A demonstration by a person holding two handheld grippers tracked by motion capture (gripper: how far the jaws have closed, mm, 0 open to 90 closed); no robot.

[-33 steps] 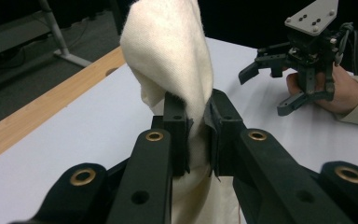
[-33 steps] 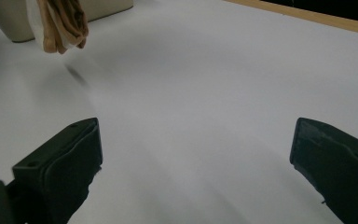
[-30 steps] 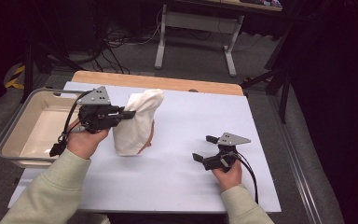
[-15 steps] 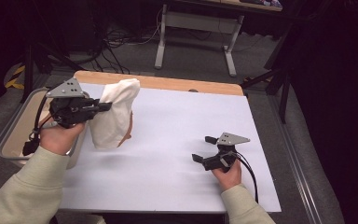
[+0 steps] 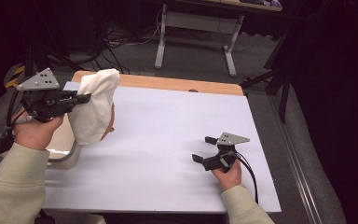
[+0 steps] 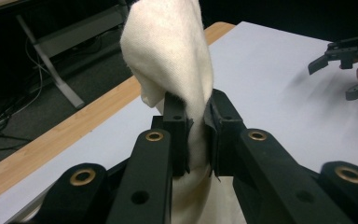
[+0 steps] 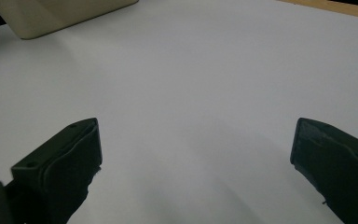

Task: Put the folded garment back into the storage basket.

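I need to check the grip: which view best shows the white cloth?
The left gripper view: the white cloth is pinched between the left gripper's pads. The high view shows it hanging whole.

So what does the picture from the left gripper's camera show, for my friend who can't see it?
The left gripper has its two black jaws shut on a white cloth, which rises in a soft fold above them. Behind is a white table with a wooden edge, and the right gripper far off.
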